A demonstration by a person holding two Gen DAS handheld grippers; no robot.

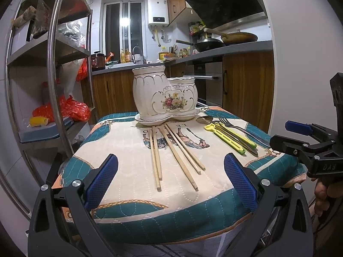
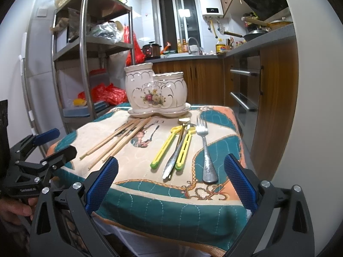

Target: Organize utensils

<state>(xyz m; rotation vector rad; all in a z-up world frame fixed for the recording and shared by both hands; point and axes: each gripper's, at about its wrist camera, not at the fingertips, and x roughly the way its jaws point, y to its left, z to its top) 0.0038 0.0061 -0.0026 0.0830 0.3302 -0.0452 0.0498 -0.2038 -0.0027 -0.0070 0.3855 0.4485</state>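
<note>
"DAS" can be read on the right gripper (image 1: 300,137). Both it and the left gripper (image 1: 170,181) are held spread wide, near the chopsticks (image 1: 175,150); "LE" is printed on the cloth (image 2: 150,197) by the holder (image 2: 156,90)

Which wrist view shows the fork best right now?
The right wrist view: the fork lies whole and unobstructed, tines toward the ceramic holder, between the open right gripper's fingers. In the left wrist view it sits off right, its handle partly hidden by the yellow tools.
</note>
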